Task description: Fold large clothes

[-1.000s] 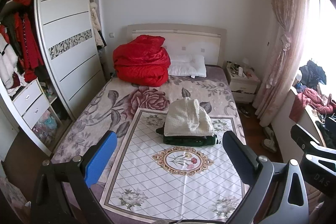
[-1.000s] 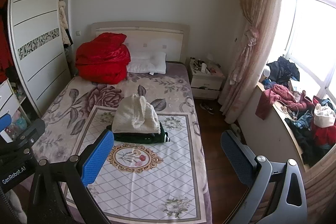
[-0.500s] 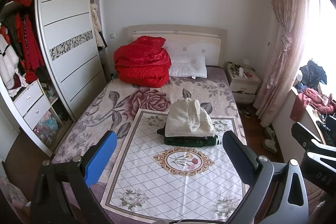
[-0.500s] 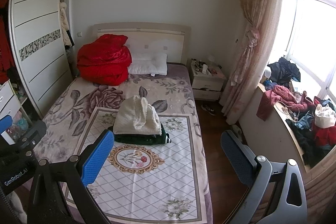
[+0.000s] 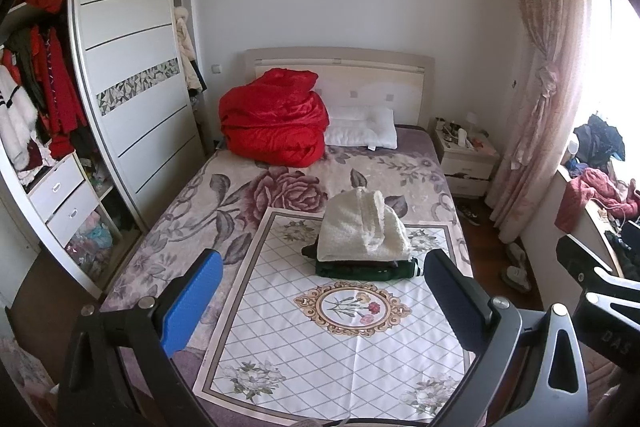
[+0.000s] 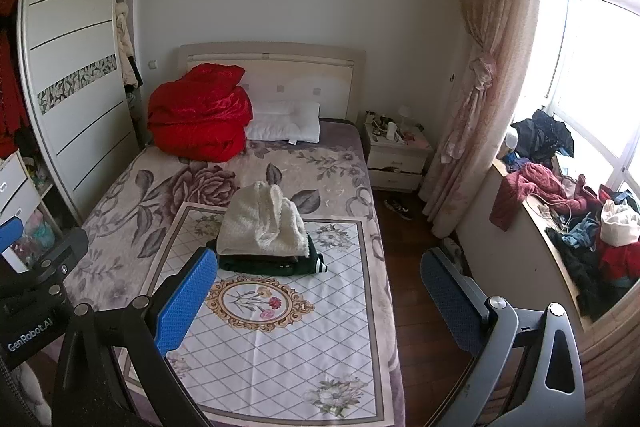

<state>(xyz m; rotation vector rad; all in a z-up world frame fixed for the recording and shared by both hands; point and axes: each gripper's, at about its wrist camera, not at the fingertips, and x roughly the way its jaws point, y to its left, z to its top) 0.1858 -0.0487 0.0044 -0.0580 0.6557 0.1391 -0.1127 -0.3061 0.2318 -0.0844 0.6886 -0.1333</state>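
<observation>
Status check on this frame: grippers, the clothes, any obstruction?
Left gripper open, empty. Right gripper open, empty. Cream sweater folded atop dark green garment on the bed. Nothing in the way.

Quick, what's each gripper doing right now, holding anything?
Left gripper: open, holding nothing, fingers spread above the bed.
Right gripper: open, holding nothing.

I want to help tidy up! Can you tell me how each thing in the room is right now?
Left tongs: open, empty.
Right tongs: open, empty.
Fluffy cream knitted garment: folded, on top of the stack.
Dark green garment: folded, underneath.
Red quilt: bundled by the headboard.
White sliding wardrobe door: slid aside, clothes showing.
Pink curtain: tied back.
</observation>
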